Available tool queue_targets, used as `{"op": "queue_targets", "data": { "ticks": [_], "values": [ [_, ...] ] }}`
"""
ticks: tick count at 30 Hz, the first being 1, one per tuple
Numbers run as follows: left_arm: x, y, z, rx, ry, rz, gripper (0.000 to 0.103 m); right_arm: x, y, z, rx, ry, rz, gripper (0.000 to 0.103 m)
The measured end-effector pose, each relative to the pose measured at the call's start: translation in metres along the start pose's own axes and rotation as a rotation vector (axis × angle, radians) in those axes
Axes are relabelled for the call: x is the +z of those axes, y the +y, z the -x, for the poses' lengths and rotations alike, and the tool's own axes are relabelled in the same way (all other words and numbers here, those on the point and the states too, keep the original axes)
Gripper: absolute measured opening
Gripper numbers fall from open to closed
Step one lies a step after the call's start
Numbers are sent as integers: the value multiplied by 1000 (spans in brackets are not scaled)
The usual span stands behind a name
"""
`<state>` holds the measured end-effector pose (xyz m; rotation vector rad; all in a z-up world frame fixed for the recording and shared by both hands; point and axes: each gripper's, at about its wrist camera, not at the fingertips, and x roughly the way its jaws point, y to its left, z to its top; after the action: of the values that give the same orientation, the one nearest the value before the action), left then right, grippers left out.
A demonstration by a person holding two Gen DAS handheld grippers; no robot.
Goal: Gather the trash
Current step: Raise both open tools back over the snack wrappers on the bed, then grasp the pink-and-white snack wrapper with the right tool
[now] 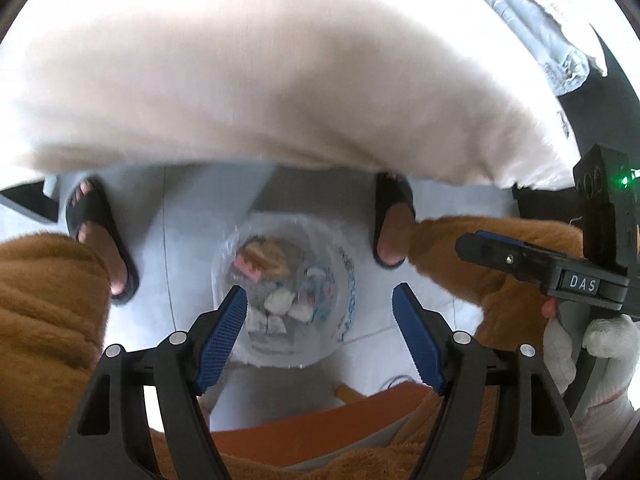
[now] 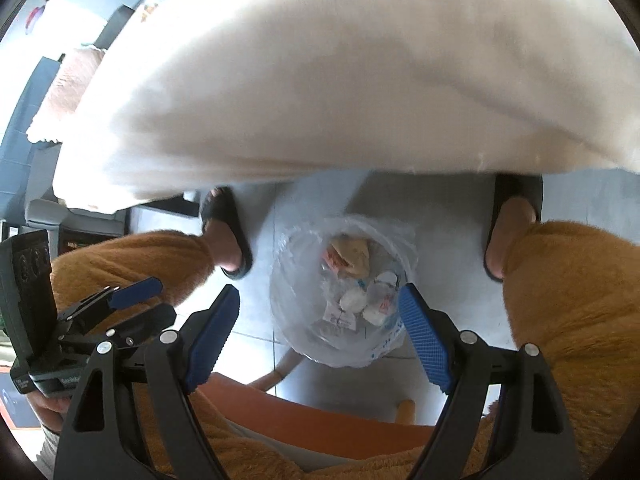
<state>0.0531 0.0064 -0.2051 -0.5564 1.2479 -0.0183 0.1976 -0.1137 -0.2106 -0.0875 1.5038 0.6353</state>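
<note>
I hold my left tool (image 1: 318,312) and my right tool (image 2: 320,316) above the bin (image 1: 352,308), both with jaws spread wide and empty. The bin, lined with a clear bag, sits on the tiled floor (image 1: 192,216) between my feet, trash (image 2: 352,300) inside.

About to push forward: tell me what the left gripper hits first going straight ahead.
The left gripper, open and empty, points down at the bag-lined trash bin; it would likely meet the crumpled trash inside first. Depth unclear.
</note>
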Motion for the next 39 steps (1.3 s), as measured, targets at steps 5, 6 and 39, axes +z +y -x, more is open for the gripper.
{"op": "queue_targets", "data": {
  "ticks": [5, 6, 39],
  "values": [
    [16, -9, 33, 7, -91, -28, 74, 10, 11, 32, 27, -67, 33, 81],
    [19, -10, 38, 10, -105, -31, 74, 13, 15, 38, 32, -82, 41, 81],
    [145, 39, 129, 92, -419, -23, 74, 189, 105, 57, 104, -289, 170, 81]
  ]
}}
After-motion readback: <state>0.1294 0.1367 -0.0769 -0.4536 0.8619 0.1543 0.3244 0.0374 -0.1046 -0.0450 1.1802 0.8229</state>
